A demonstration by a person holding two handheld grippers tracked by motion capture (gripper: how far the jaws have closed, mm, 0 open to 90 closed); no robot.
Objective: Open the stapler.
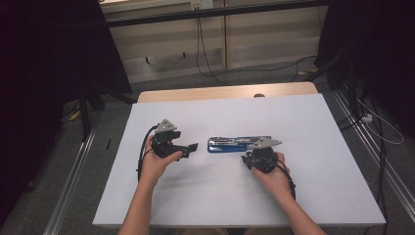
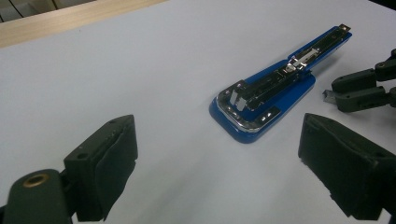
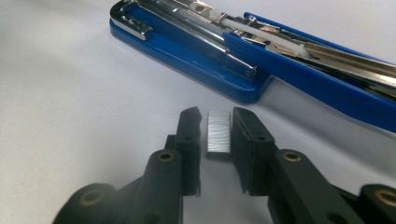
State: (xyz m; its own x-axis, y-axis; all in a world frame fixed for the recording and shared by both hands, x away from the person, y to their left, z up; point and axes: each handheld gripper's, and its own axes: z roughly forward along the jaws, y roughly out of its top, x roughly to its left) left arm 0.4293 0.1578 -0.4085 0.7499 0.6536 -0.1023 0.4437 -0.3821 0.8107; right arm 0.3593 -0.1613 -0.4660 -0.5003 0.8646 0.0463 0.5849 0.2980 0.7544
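Right gripper (image 3: 218, 135) pinching staple strip (image 3: 218, 133) just beside opened blue stapler (image 3: 243, 60); left gripper (image 2: 217, 163) spread, empty, near stapler.

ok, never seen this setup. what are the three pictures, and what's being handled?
No robot here: a person holds a two-jaw hand-held gripper in each hand at a white table. The high view looks down from above; the other two come from cameras riding on each tool. An opened blue stapler lies flat. The left hand-held gripper stands open with nothing between its jaws, facing the stapler. The right hand-held gripper has a strip of staples between its jaws, just beside the stapler; the left jaw looks slightly apart from the strip, so a firm grip is unclear.
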